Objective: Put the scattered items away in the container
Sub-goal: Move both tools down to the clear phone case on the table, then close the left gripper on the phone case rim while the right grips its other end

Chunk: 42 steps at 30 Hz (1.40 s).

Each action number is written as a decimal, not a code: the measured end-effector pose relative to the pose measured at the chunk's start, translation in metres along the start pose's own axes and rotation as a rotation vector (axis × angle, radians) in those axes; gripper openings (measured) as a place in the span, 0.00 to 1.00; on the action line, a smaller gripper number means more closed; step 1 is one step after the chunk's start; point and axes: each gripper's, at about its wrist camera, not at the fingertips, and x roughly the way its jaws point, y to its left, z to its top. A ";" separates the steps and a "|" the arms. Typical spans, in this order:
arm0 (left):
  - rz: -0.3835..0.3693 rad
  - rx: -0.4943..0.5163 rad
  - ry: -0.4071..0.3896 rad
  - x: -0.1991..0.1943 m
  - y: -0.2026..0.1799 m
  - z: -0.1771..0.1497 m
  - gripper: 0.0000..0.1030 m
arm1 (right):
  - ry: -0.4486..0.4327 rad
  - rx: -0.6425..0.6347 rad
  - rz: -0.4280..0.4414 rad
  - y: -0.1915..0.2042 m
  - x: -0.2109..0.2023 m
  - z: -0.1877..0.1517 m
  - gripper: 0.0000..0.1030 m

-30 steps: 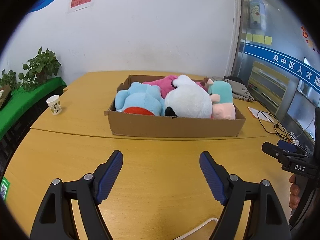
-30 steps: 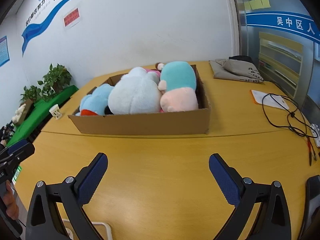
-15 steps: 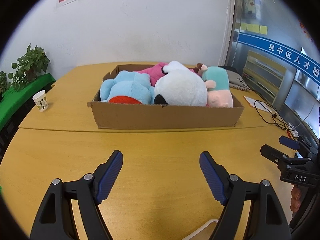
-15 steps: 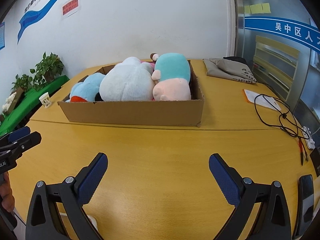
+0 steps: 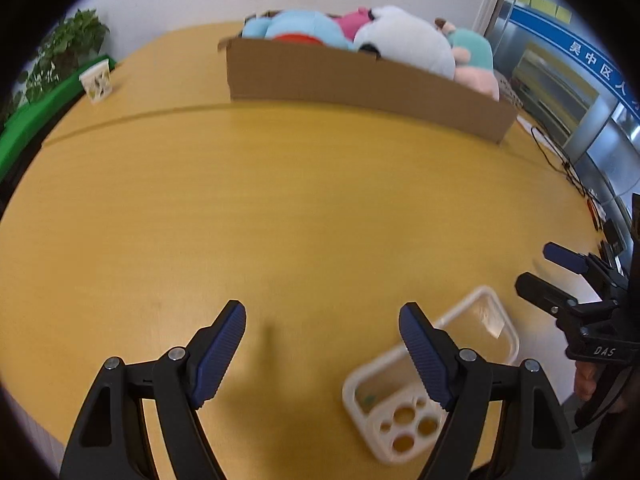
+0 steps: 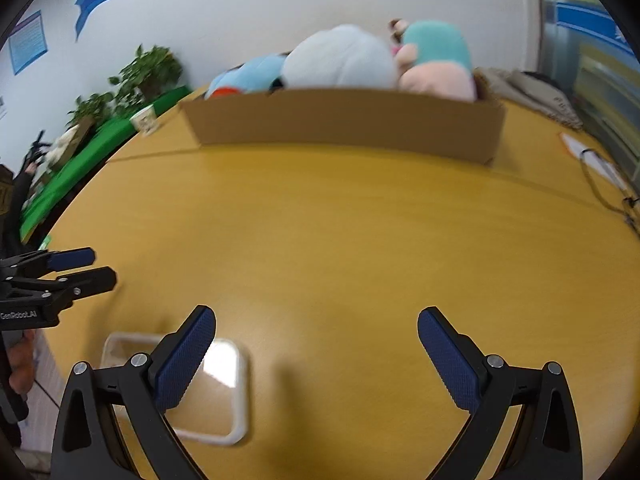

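Observation:
A cardboard box (image 5: 360, 76) stands at the far side of the wooden table, filled with plush toys: a blue one (image 5: 296, 26), a white one (image 5: 404, 40) and a teal-and-pink one (image 5: 474, 60). It also shows in the right wrist view (image 6: 344, 124). My left gripper (image 5: 322, 340) is open and empty, low over the table's near edge. My right gripper (image 6: 316, 344) is open and empty too. A clear phone case (image 5: 424, 372) lies on the table just right of the left gripper; in the right wrist view the case (image 6: 216, 396) lies under the left finger.
A paper cup (image 5: 96, 80) stands at the far left, beside potted plants (image 5: 68, 48) on a green shelf. Black cables (image 5: 560, 160) and paper lie at the table's right. A folded grey cloth (image 6: 536, 96) lies beyond the box.
Both grippers have dropped and tilted down toward the table's near edge. The phone case has come into view. Both stay open.

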 end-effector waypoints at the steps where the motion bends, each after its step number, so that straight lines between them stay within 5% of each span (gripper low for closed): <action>1: -0.008 -0.005 0.019 0.002 0.000 -0.007 0.76 | 0.015 -0.009 0.012 0.005 0.003 -0.007 1.00; 5: -0.015 0.015 0.047 0.007 -0.008 -0.029 0.75 | 0.092 -0.077 0.004 0.021 0.017 -0.030 0.97; 9: -0.062 0.006 0.044 0.006 -0.010 -0.028 0.47 | 0.084 -0.088 0.021 0.024 0.014 -0.036 0.90; 12: -0.088 0.030 0.042 0.005 -0.015 -0.025 0.26 | 0.068 -0.114 0.030 0.028 0.009 -0.035 0.70; 16: -0.060 0.092 0.024 0.006 -0.027 -0.020 0.18 | 0.068 -0.130 0.059 0.032 0.006 -0.035 0.57; 19: -0.091 0.115 0.038 0.006 -0.025 -0.018 0.18 | 0.087 -0.122 0.110 0.030 0.006 -0.036 0.59; 22: -0.161 0.142 0.072 -0.001 -0.012 -0.021 0.25 | 0.109 -0.159 0.139 0.029 0.006 -0.039 0.89; 23: -0.173 0.163 0.081 -0.006 -0.009 -0.024 0.31 | 0.106 -0.185 0.157 0.031 0.005 -0.039 0.90; 26: -0.204 0.245 0.092 -0.022 -0.005 -0.032 0.47 | 0.044 -0.389 0.243 0.042 -0.014 -0.037 0.94; 28: -0.231 0.317 0.092 -0.025 -0.011 -0.036 0.49 | 0.018 -0.582 0.306 0.054 -0.025 -0.035 1.00; 31: -0.268 0.451 0.103 -0.021 -0.028 -0.042 0.55 | 0.037 -0.850 0.410 0.071 -0.023 -0.034 1.00; 35: -0.225 0.611 0.103 -0.007 -0.044 -0.044 0.56 | 0.204 -1.113 0.557 0.082 0.012 -0.038 0.99; 38: -0.239 0.666 0.102 -0.004 -0.044 -0.037 0.57 | 0.273 -1.136 0.603 0.081 0.038 -0.030 0.97; 42: -0.284 0.756 0.128 -0.002 -0.045 -0.033 0.57 | 0.253 -1.086 0.600 0.074 0.047 -0.016 0.89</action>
